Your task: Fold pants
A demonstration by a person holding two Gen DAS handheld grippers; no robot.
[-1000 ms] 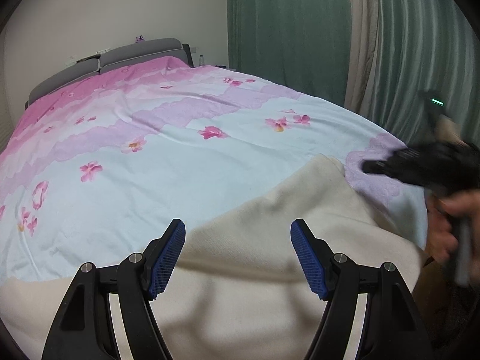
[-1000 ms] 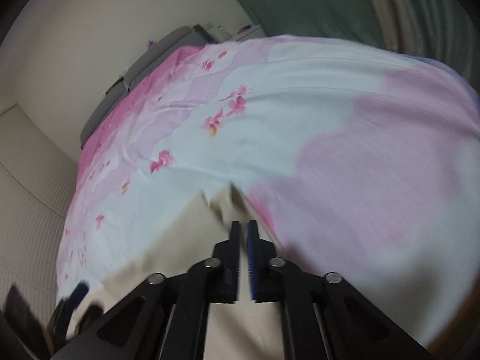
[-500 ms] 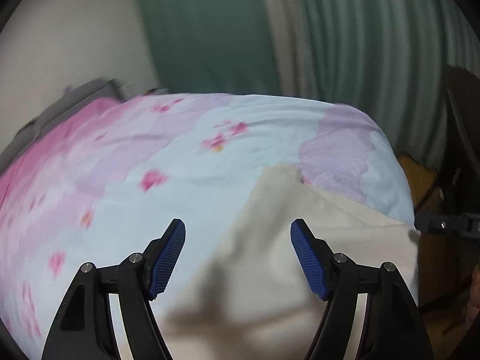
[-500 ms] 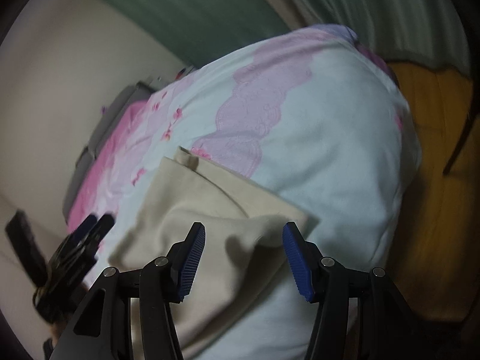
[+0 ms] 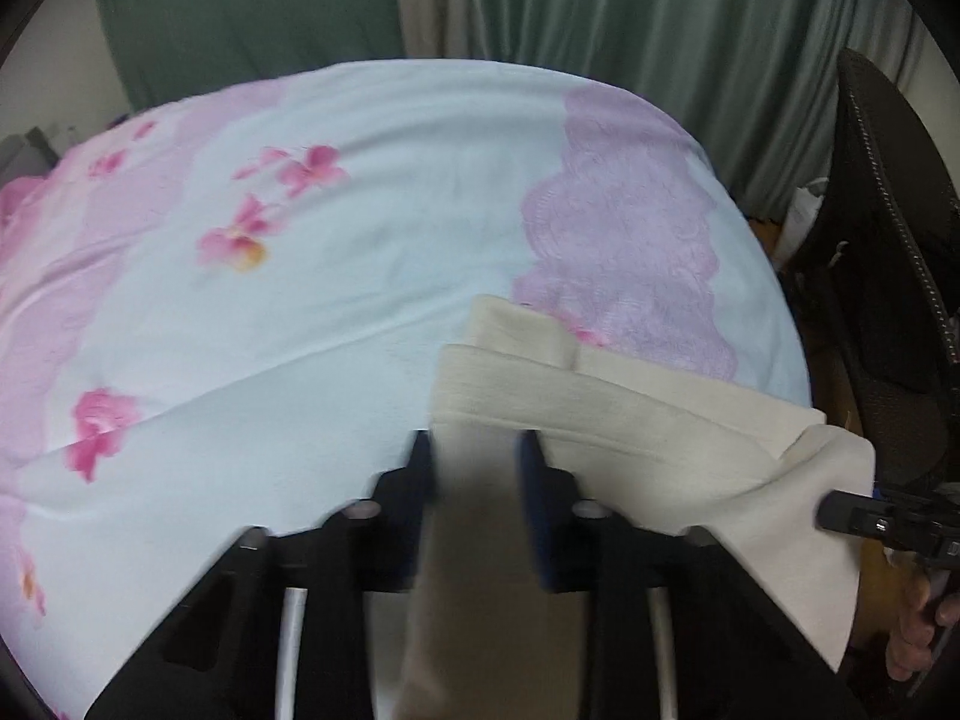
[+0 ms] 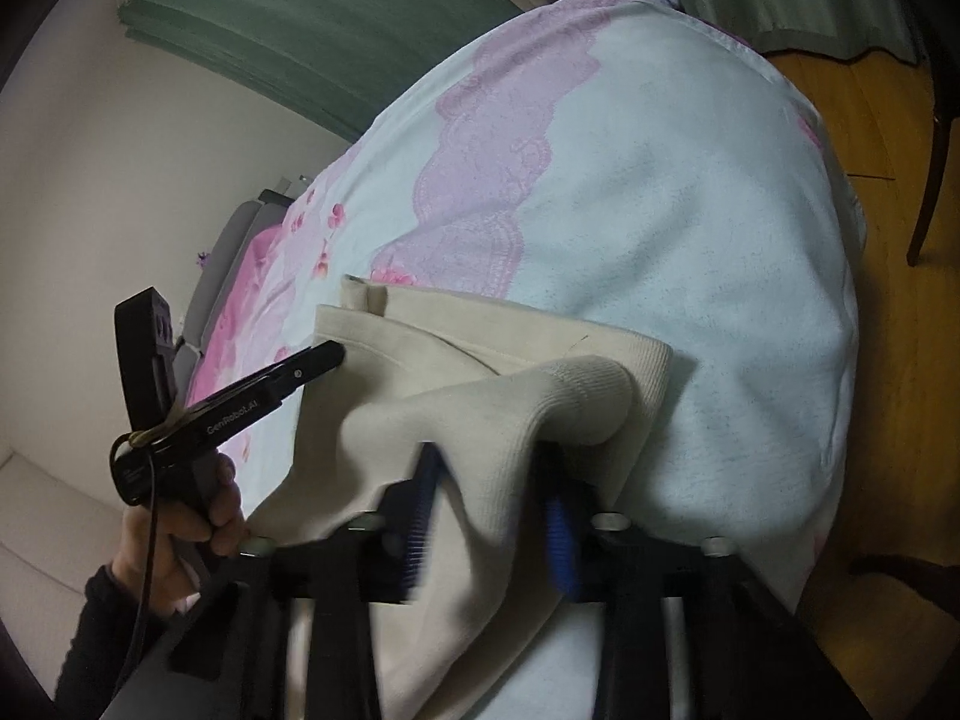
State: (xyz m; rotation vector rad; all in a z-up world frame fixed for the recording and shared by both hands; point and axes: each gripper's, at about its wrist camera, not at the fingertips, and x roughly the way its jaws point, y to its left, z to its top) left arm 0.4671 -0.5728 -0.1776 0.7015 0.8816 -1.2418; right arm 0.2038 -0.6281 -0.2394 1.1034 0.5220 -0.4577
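Observation:
Cream pants (image 5: 636, 414) lie folded at the near corner of the bed, with their ribbed cuffs (image 6: 600, 372) at the far end. My left gripper (image 5: 477, 462) is closing on the left edge of the pants, cloth between its fingers. It also shows in the right wrist view (image 6: 324, 357) as a black finger on the pants' left edge. My right gripper (image 6: 492, 480) is closing on the raised right fold of the pants. Its black tip shows at the right in the left wrist view (image 5: 852, 516).
The bed cover (image 5: 360, 228) is pale blue with pink flowers and lilac lace print. Green curtains (image 5: 600, 18) hang behind. A dark chair (image 5: 888, 276) stands at the right. Wooden floor (image 6: 888, 138) lies beyond the bed corner.
Both grippers have narrowed from wide open onto the pants. The right fold of the pants has lifted up. The left view has swung right towards the bed corner.

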